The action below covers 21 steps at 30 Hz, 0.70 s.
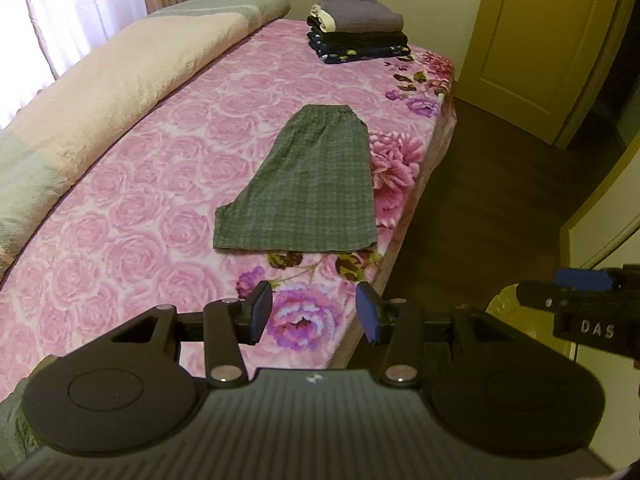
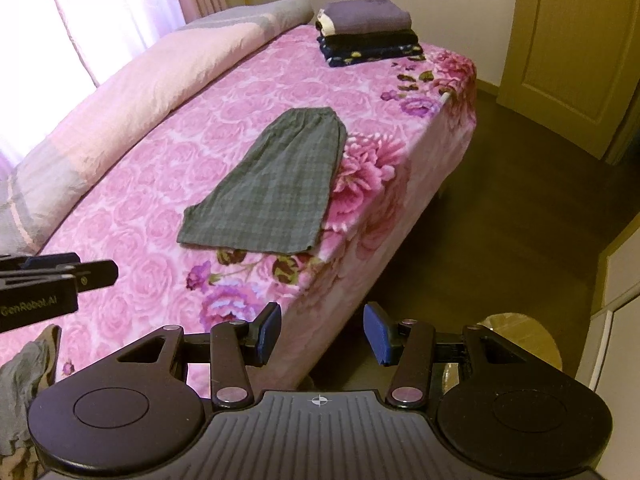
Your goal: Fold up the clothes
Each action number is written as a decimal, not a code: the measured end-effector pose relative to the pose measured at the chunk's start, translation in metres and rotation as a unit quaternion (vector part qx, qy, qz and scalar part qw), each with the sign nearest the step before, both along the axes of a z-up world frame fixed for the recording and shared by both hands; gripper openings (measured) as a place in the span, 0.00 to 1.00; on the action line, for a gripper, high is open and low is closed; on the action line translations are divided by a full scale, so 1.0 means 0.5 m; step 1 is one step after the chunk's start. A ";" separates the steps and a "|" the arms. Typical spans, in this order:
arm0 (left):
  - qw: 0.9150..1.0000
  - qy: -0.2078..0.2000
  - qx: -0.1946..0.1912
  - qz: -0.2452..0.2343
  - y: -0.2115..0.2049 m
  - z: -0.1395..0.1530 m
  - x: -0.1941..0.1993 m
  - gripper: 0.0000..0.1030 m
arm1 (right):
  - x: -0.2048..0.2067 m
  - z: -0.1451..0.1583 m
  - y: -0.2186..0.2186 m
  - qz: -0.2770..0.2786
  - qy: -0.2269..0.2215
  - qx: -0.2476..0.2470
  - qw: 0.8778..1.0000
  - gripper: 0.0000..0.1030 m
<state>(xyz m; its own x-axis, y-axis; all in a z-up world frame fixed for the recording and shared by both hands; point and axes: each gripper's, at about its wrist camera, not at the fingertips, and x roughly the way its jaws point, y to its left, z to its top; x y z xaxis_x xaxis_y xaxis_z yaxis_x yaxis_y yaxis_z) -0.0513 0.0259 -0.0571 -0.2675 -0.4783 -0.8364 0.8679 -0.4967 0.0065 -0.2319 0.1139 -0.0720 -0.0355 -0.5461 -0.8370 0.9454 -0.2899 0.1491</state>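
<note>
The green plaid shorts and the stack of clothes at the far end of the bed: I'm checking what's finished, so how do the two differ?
The green plaid shorts lie as one flat, long piece near the bed's edge; the stack is several garments folded small and piled up. The shorts are grey-green check; the stack is purple on top, with dark and floral-print layers beneath. The shorts lie nearer the open grippers; the stack lies farther. Both rest on the pink floral bedspread, untouched.

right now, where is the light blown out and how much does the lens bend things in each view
Left wrist view: the curtained window at upper left is overexposed to white, the bed edge bows into a curve, and the corners go dark. Right wrist view: the same window glares white, the door leans from fisheye distortion, while the plaid shorts stay sharp and evenly lit.
</note>
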 end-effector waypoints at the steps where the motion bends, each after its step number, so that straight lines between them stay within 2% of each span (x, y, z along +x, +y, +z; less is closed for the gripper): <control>1: 1.000 0.000 0.001 -0.001 0.000 0.000 -0.001 0.41 | -0.001 0.003 0.001 -0.001 0.002 -0.001 1.000 0.48; 9: 1.000 -0.001 0.013 0.009 -0.028 -0.009 0.018 0.41 | 0.001 0.006 -0.017 -0.002 0.004 0.008 1.000 0.48; 13: 0.999 0.014 0.040 0.029 -0.094 -0.041 0.048 0.41 | 0.007 -0.015 -0.047 0.005 -0.009 0.024 1.000 0.48; 21: 0.989 0.061 0.110 0.074 -0.273 -0.128 0.115 0.40 | -0.073 -0.127 -0.115 -0.042 -0.104 0.059 0.992 0.48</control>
